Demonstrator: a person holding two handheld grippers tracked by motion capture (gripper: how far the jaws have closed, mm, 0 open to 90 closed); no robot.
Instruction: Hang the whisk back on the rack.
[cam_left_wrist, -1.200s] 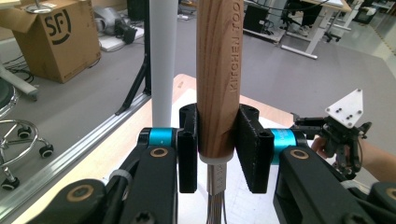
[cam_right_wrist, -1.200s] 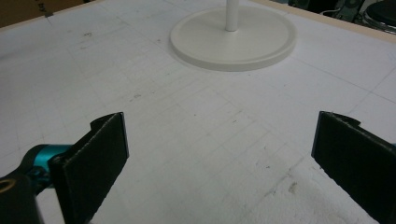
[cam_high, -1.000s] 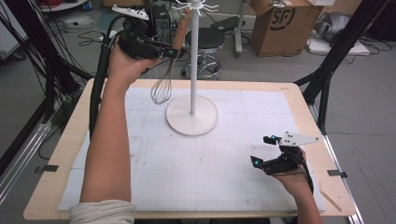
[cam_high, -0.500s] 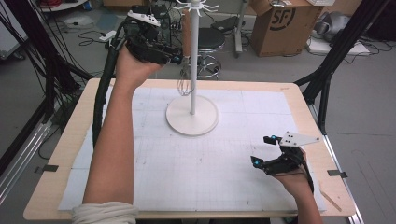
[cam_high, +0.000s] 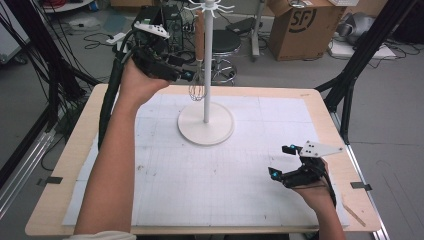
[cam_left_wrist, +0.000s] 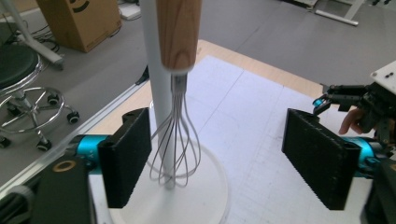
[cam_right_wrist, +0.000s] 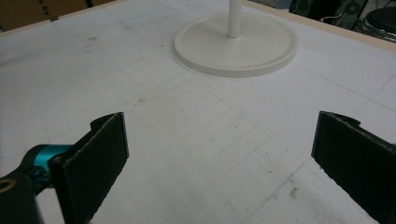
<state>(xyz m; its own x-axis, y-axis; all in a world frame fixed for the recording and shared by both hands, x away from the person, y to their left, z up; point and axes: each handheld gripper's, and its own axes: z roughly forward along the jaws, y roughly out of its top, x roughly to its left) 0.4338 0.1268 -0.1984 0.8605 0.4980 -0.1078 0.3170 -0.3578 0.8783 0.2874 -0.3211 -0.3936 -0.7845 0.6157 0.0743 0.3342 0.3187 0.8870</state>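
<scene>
A whisk (cam_high: 199, 40) with a wooden handle and wire loops hangs upright from the top of a white hook stand (cam_high: 206, 107), close against its pole. My left gripper (cam_high: 184, 75) is raised beside it at the table's far left. In the left gripper view the jaws have just been opening: the whisk's wires (cam_left_wrist: 175, 149) hang between the pads of the left gripper (cam_left_wrist: 224, 163), close to the left pad, and nothing presses on them. My right gripper (cam_high: 281, 161) rests low over the mat at the near right, open and empty; its own view, where the right gripper (cam_right_wrist: 219, 163) faces the stand's base (cam_right_wrist: 236, 44), shows the same.
A white gridded mat (cam_high: 250, 190) covers the wooden table (cam_high: 65, 185). Behind the table stand a stool (cam_high: 227, 45), a cardboard box (cam_high: 300, 25) and cables on the floor. Black frame legs (cam_high: 350, 75) rise at both sides.
The left hand carried the whisk up and to the right, onto the stand. Its jaws, shut on the whisk before, now stand apart. The right gripper has not moved.
</scene>
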